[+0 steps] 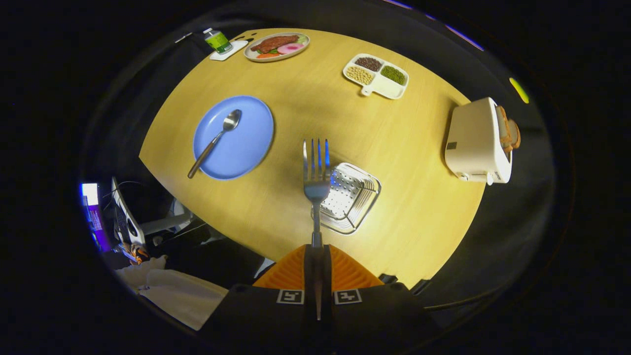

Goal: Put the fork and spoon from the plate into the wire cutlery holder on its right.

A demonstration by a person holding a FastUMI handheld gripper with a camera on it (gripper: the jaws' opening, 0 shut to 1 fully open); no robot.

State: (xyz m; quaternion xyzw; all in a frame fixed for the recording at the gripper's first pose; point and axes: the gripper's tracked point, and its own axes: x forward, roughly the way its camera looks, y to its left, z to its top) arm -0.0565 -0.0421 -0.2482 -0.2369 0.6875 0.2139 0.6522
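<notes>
My gripper is shut on the handle of a silver fork, whose tines point away from me, high above the table. The fork's head hangs over the left rim of the wire cutlery holder, which stands on the yellow table below. To the holder's left lies the blue plate. A silver spoon rests on that plate, its bowl toward the far side and its handle reaching past the plate's near rim. The orange fingers press together around the fork's handle.
A white toaster with bread stands at the table's right edge. At the far side are a white divided dish of beans, a plate of food and a green bottle on a white coaster. Equipment and white cloth sit below the table's near-left edge.
</notes>
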